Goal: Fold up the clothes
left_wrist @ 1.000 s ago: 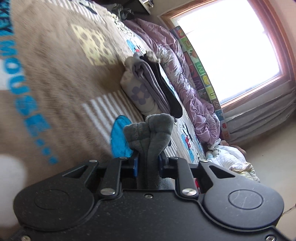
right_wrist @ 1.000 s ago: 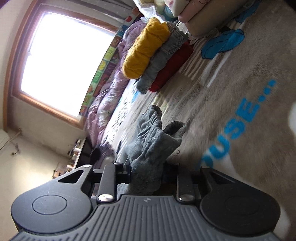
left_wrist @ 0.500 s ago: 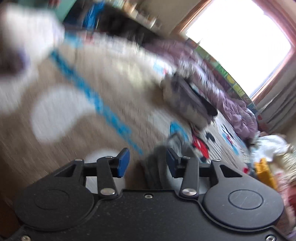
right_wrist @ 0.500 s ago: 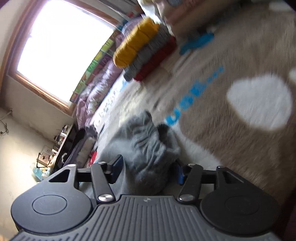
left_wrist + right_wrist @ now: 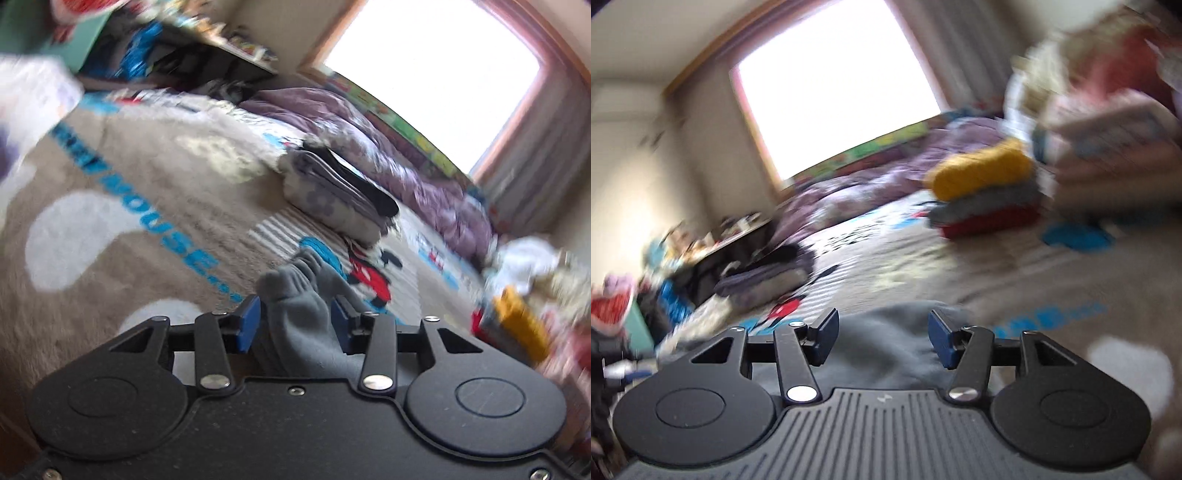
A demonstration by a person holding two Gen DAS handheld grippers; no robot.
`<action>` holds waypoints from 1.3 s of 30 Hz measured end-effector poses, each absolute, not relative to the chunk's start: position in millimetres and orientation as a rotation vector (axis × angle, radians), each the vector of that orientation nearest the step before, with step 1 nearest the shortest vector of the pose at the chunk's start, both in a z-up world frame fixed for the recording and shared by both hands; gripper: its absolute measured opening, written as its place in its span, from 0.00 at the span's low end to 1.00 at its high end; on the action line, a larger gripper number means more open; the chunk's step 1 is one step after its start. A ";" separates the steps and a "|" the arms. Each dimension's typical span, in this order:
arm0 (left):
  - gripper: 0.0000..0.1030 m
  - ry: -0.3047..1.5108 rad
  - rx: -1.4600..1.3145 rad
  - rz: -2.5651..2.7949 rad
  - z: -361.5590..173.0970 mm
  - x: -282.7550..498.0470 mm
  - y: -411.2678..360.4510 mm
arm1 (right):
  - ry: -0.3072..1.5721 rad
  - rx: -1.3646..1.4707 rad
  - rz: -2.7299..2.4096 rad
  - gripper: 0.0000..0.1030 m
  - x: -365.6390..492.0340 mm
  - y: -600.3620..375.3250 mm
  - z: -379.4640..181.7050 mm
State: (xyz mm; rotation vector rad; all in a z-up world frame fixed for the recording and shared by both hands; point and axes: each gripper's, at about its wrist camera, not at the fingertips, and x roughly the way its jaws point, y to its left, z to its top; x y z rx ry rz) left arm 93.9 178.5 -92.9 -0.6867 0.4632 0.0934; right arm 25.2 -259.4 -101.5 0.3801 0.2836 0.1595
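Observation:
A grey fleece garment [image 5: 299, 314] lies bunched on the brown Mickey Mouse blanket [image 5: 155, 177]. My left gripper [image 5: 293, 321] is open, its blue pads on either side of a raised fold of the garment without pinching it. In the right wrist view the same grey garment [image 5: 886, 343] lies flat under and between the fingers of my right gripper [image 5: 882, 336], which is open. Both views are blurred by motion.
A folded grey and black stack [image 5: 340, 195] sits further out on the blanket; it also shows in the right wrist view [image 5: 764, 280]. A yellow, grey and red stack [image 5: 986, 192] lies at right. A purple quilt [image 5: 388, 147] runs under the window. Loose clothes [image 5: 528, 266] pile at right.
Both grippers have opened and let go of the grey garment, which has dropped onto the blanket. Both cameras have swung round to level with the bed.

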 end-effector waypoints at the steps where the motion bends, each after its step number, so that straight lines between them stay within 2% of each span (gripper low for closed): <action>1: 0.46 0.468 -0.722 0.096 -94.3 92.0 183.7 | 0.289 0.361 0.183 0.53 31.4 -255.6 -100.8; 3: 0.47 0.480 -0.782 0.098 -98.3 88.7 192.4 | 0.321 0.323 0.211 0.53 45.9 -249.4 -101.5; 5: 0.49 0.503 -0.832 0.089 -105.0 87.7 199.5 | 0.454 0.293 0.172 0.51 73.8 -247.4 -115.3; 8: 0.50 0.550 -0.902 0.061 -119.8 91.4 206.2 | 0.490 0.327 0.128 0.33 91.8 -261.6 -131.3; 14: 0.51 0.574 -0.967 -0.017 -140.6 103.6 208.5 | 0.495 0.358 0.134 0.26 86.0 -270.7 -130.8; 17: 0.47 0.560 -0.958 -0.038 -145.8 111.3 208.6 | 0.493 0.391 0.129 0.24 82.3 -271.7 -131.9; 21: 0.35 0.548 -0.955 -0.055 -151.2 121.9 206.9 | 0.495 0.410 0.123 0.24 73.7 -275.1 -130.1; 26: 0.34 0.530 -0.976 -0.061 -154.0 124.8 205.8 | 0.490 0.455 0.121 0.32 56.7 -286.2 -121.6; 29: 0.33 0.514 -1.004 -0.054 -153.3 120.7 206.1 | 0.450 0.467 0.130 0.43 37.5 -293.8 -115.7; 31: 0.33 0.513 -1.037 -0.047 -150.1 115.7 207.1 | 0.427 0.479 0.118 0.44 26.0 -301.0 -114.5; 32: 0.36 0.512 -1.055 -0.044 -148.3 113.0 207.7 | 0.421 0.496 0.116 0.45 22.3 -305.7 -116.0; 33: 0.54 0.511 -1.065 -0.051 -146.3 111.6 207.1 | 0.416 0.516 0.110 0.47 19.5 -310.2 -118.5; 34: 0.66 0.505 -1.070 -0.074 -143.7 110.6 205.5 | 0.411 0.535 0.102 0.48 18.0 -314.2 -121.3; 36: 0.68 0.499 -1.045 -0.076 -136.1 108.0 199.6 | 0.407 0.561 0.095 0.51 17.4 -320.3 -127.5; 37: 0.65 0.503 -1.019 -0.063 -134.6 108.1 196.1 | 0.405 0.570 0.098 0.52 17.0 -321.9 -130.5; 38: 0.59 0.509 -0.991 -0.049 -133.7 108.6 192.6 | 0.404 0.579 0.101 0.52 16.6 -323.5 -133.5; 39: 0.41 0.521 -0.977 -0.026 -135.8 109.6 191.0 | 0.405 0.585 0.113 0.52 16.6 -323.9 -135.9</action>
